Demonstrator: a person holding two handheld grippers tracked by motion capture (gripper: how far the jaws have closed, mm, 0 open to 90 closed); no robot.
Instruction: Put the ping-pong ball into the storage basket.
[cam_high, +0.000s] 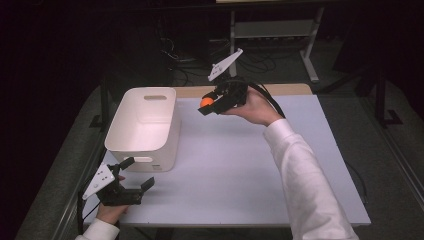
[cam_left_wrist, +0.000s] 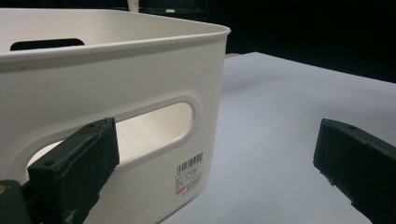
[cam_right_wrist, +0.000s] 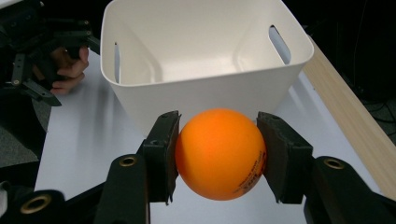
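Between the jaws of my right tool (cam_right_wrist: 218, 161) sits an orange ball (cam_right_wrist: 218, 159), clenched at its two sides and raised off the table (cam_high: 240, 165), just short of the rim of the white bin (cam_right_wrist: 205, 70). My left tool (cam_high: 135, 175) rests low at the bin's near corner, jaws spread wide and empty, one beside the handle slot (cam_left_wrist: 154, 123). Risk, as I judge it: the ball is smooth and round and held on small contact patches, so any slackening of grip or sudden tilt could squirt it out. Released before clearing the rim, it could strike the wall and roll off the table.
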